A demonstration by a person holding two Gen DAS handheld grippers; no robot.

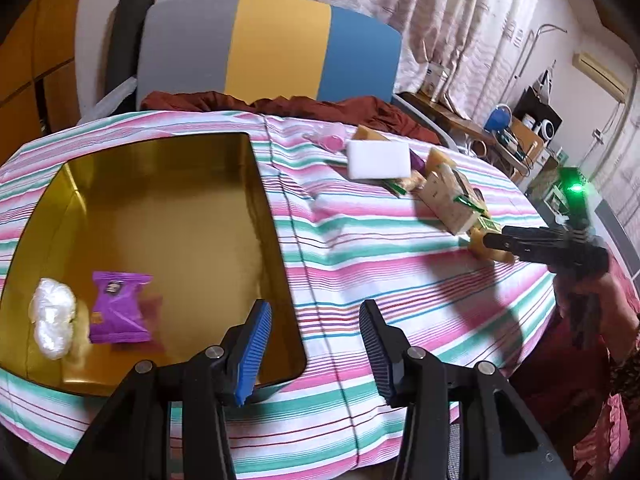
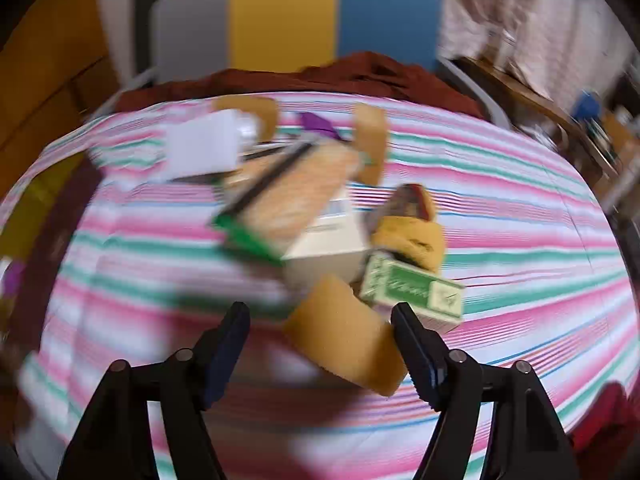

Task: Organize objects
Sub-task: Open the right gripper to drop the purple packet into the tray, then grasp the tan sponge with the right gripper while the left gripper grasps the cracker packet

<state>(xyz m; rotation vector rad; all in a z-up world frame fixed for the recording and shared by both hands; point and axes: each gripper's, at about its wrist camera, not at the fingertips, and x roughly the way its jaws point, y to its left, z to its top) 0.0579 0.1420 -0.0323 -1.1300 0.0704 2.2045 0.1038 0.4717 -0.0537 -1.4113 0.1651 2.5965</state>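
A: What is laid out, from the biggest thing down?

B: A striped cloth (image 1: 400, 264) is spread over the table. A gold tin (image 1: 160, 208) is set on its left part, and a purple packet (image 1: 118, 308) and a white wad (image 1: 54, 322) are already lain inside, at the near left corner. A heap of loose items is left on the cloth well to the right of the tin: a white block (image 1: 378, 159), a beige carton (image 1: 448, 200), a green box (image 2: 416, 292) and a tan sponge (image 2: 344, 340) nearest the camera.

A: How are the tools placed?

B: The left gripper (image 1: 316, 344) is held over the tin's near right corner, jaws apart, nothing between them. The right gripper (image 2: 320, 344) is brought down at the heap, jaws spread, with the sponge lying between them. Much of the right view is smeared, and no squeeze on the sponge can be seen; it is judged not yet gripped.

A: What is needed for a clean pick?

B: The sponge should be centred between the pads before they are closed, since it sits closer to the right finger (image 2: 416, 352). The green box is touching or just beside it, so it is likely to be nudged unless the jaws are lowered straight. A soft sponge may be pinched lightly, then carried to the tin's bare middle.
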